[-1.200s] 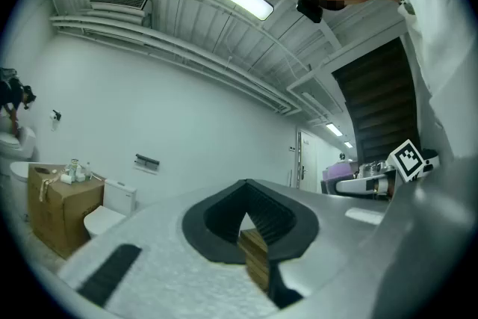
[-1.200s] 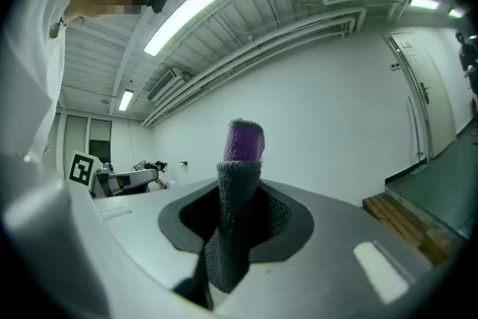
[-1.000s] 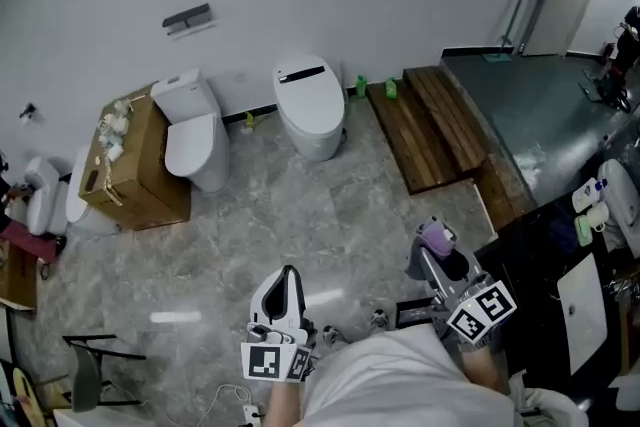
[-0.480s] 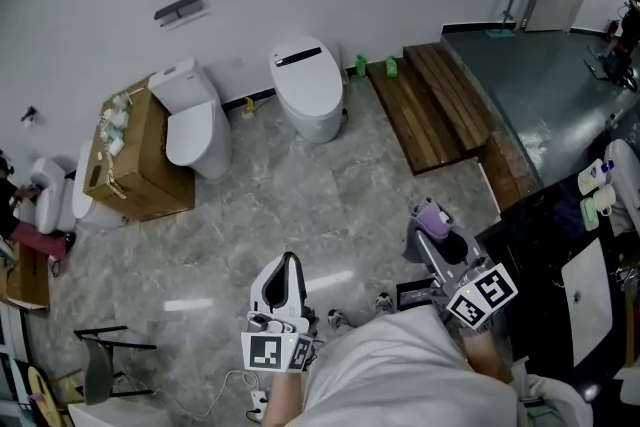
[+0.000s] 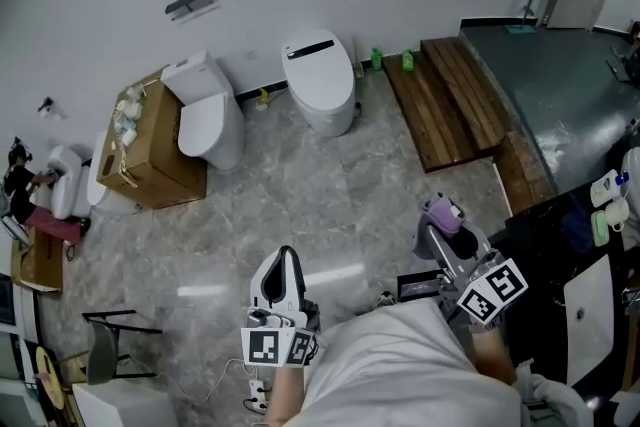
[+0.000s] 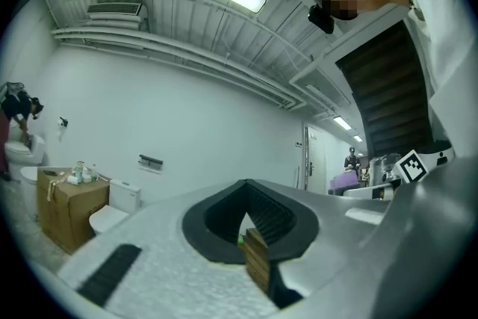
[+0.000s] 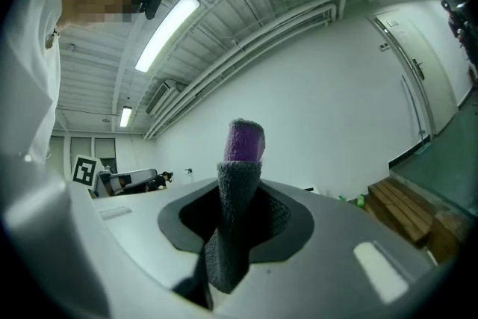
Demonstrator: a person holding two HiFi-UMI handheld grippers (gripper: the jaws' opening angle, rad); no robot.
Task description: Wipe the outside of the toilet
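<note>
Seen from above, a cardboard box [image 5: 150, 155] stands by the far wall. Just beside it is a white toilet with a tank [image 5: 208, 120], then a second white toilet [image 5: 322, 80] with its lid down, then wooden steps [image 5: 450, 105], all well apart from the person across a grey marbled floor [image 5: 300, 205]. Near the bottom edge, the left tool [image 5: 285, 267] points toward that wall with its jaws drawn together on nothing, while the right tool [image 5: 446, 237] is clamped on a grey and purple cloth [image 5: 438, 212] that sticks up past its tips.
</note>
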